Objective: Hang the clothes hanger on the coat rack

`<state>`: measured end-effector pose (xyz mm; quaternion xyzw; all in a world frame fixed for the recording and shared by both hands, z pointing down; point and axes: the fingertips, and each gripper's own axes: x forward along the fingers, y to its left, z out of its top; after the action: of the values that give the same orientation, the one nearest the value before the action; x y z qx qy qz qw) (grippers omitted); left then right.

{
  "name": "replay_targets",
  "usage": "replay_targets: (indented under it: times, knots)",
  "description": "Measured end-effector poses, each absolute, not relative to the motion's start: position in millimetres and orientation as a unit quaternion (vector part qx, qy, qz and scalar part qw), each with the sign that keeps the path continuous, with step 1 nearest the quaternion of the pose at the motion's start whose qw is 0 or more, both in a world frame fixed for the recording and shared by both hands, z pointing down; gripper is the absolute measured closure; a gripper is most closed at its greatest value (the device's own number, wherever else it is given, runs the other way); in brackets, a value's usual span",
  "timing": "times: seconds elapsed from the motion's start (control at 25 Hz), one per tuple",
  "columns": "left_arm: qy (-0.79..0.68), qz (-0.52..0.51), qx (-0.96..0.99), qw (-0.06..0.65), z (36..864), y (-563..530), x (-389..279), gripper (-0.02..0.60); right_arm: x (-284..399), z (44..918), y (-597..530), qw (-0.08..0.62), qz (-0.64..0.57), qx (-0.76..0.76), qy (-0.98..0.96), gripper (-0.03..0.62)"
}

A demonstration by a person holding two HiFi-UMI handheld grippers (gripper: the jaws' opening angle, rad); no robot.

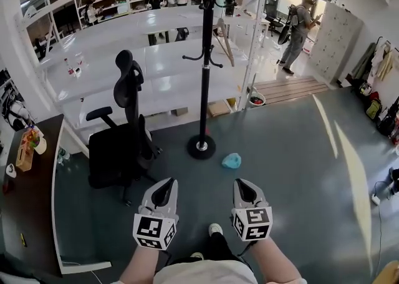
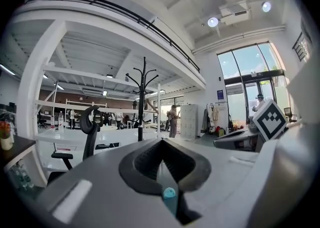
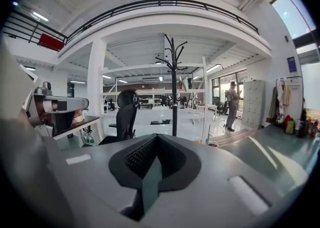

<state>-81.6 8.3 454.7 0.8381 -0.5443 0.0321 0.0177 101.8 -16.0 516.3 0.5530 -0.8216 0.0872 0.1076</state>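
The black coat rack (image 1: 205, 58) stands on the grey floor ahead of me, on its round base (image 1: 201, 146). A pale wooden hanger (image 1: 224, 40) appears to hang at its right side, high up. Both grippers are low in the head view, near my body and well short of the rack. My left gripper (image 1: 163, 187) and my right gripper (image 1: 244, 187) are both shut with nothing in them. The rack shows far off in the left gripper view (image 2: 143, 96) and in the right gripper view (image 3: 174, 89).
A teal lump (image 1: 231, 161) lies on the floor just right of the rack's base. A black office chair (image 1: 121, 145) stands left of the rack, beside a dark desk (image 1: 31, 201). White tables (image 1: 143, 58) lie behind the rack. A person (image 1: 298, 33) stands at the back right.
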Motion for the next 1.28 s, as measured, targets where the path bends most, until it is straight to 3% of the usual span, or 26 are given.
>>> replay_targets:
  times: [0.4,1.28]
  knots:
    - [-0.528,0.033,0.848,0.027,460.5,74.7,-90.6,0.580,93.2,520.2,64.1,0.110,0.097,0.569,-0.809,0.568]
    - [-0.536,0.033,0.844,0.012,439.1,153.7,-31.3,0.580,134.8,495.9,140.9,0.107,0.079,0.548,-0.826,0.568]
